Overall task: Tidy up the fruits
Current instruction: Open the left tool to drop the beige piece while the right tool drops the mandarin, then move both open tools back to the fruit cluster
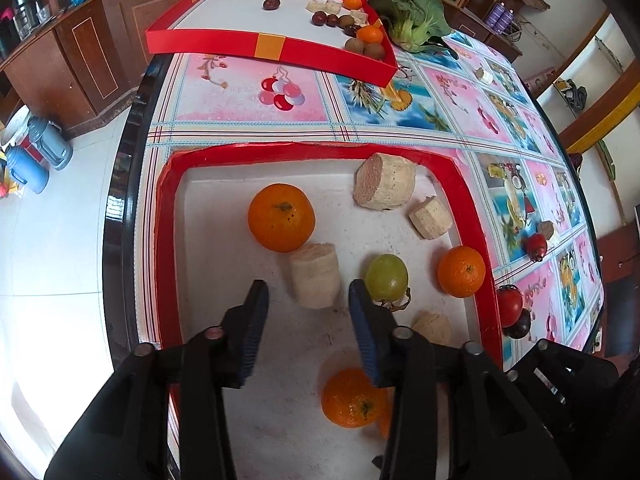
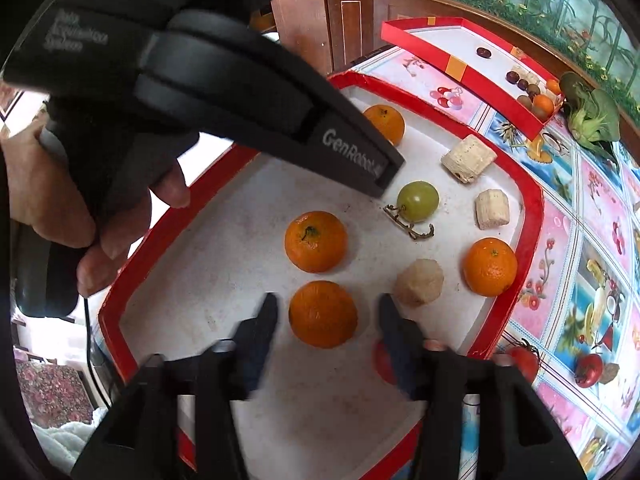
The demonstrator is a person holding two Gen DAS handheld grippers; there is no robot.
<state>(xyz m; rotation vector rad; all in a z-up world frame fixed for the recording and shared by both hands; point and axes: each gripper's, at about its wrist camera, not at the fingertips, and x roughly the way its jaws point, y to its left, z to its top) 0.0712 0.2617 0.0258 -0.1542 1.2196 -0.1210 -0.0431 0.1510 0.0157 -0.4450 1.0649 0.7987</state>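
Observation:
A near red tray (image 1: 168, 216) (image 2: 528, 216) holds several oranges, a green grape (image 1: 386, 277) (image 2: 417, 201) with a stem, and pale cut chunks. My left gripper (image 1: 308, 292) is open over the tray, with a pale chunk (image 1: 315, 276) just ahead between its fingertips. My right gripper (image 2: 328, 306) is open, its fingers on either side of an orange (image 2: 322, 313), apart from it. The left gripper's body (image 2: 224, 80) crosses the top of the right wrist view. A far red tray (image 1: 256, 46) (image 2: 452, 65) holds small fruits at its right end.
The table has a pink and blue fruit-print cloth (image 1: 460, 104). Tomatoes (image 1: 510, 305) (image 2: 588, 369) and a dark fruit (image 1: 520, 326) lie right of the near tray. A leafy green vegetable (image 1: 416, 20) lies beside the far tray. The table's left edge (image 1: 120, 184) drops to the floor.

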